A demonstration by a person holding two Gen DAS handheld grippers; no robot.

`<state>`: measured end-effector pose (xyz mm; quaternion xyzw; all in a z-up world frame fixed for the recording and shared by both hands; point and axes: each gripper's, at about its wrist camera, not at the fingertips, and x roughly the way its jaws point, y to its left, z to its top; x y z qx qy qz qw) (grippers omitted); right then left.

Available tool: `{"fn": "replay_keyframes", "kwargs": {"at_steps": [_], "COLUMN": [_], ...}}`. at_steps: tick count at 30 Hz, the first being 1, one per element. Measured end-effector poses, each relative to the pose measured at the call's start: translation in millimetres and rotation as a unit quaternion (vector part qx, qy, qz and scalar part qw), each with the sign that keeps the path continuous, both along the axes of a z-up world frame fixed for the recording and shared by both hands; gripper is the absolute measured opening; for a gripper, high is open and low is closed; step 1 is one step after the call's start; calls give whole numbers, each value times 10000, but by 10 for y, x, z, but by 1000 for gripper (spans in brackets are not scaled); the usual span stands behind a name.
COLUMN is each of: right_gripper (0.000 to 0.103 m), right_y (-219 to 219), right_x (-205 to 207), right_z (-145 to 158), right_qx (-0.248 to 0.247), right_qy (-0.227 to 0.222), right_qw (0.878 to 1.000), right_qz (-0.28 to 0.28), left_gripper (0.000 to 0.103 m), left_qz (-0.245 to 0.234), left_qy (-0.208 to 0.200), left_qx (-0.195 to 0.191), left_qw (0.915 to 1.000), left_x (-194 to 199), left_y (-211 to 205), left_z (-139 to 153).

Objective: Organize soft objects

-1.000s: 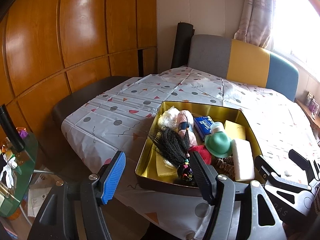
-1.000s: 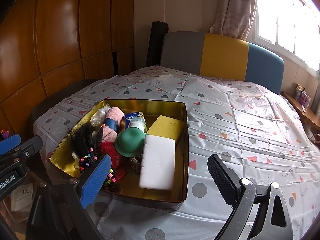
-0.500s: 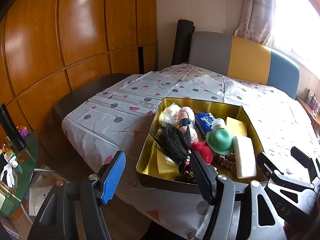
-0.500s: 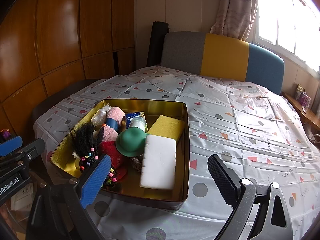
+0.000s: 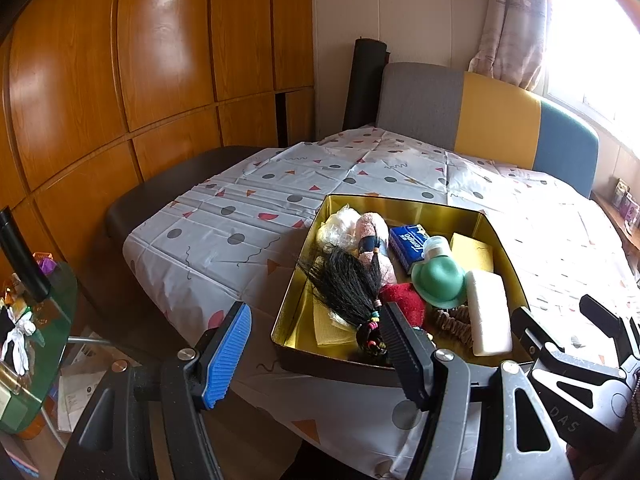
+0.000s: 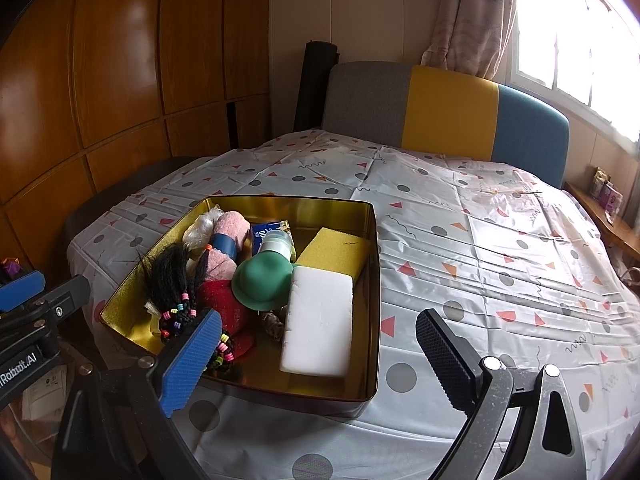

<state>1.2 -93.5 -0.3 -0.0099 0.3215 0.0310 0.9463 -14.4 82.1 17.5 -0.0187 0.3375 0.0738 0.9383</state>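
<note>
I hold both grippers over the near edge of the table, short of the tin (image 6: 372, 264). My left gripper (image 5: 316, 352) stands with its jaws apart and nothing between them; my right gripper (image 6: 320, 356) is likewise spread wide and empty.

The soft things all lie in the tin: a white sponge (image 6: 318, 320) along the right wall, a yellow sponge (image 6: 334, 248) behind it, a green hat (image 6: 260, 282), a red plush (image 6: 222, 300), a pink roll (image 6: 226, 240) with a blue band, a clear bag (image 6: 202, 226), and a black wig (image 6: 170, 276) with coloured beads at its ends.

What could go wrong, as I judge it: the things are packed touching and overlapping, so a pinch at the hat may drag the bottle (image 6: 276, 242) beneath it, and the wig strands may snag on a jaw and pull neighbours along. The sponge sits tight against the wall, leaving little room for a finger there. The tin rests near the table edge on a slick cloth (image 6: 480, 240); a sideways tug might slide it off.

Writing: the blue pack (image 5: 408, 240) reads roughly "Tempo"; the left gripper's body shows "Robot.AI" in the right view, and "DAS" shows on the right gripper's body in the left view.
</note>
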Motion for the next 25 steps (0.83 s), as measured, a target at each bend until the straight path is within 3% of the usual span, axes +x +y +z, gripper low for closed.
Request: {"fn": "replay_keyframes", "kwargs": {"at_steps": [17, 21, 25], "right_gripper": [99, 99, 99], "right_y": [-8, -23, -51], "right_x": [-11, -14, -1], "right_z": [-17, -33, -47], "right_qx": [-11, -1, 6], "right_qy": [19, 43, 70], "right_qw": [10000, 10000, 10000], "right_qz": [11, 6, 24], "left_gripper": [67, 52, 51], "left_qz": [114, 148, 93], "left_qy": [-54, -159, -117], "left_qx": [80, 125, -23], "left_qw": [9999, 9997, 9999], "left_x": [9, 0, 29], "left_y": [24, 45, 84], "left_z": [5, 12, 11]}}
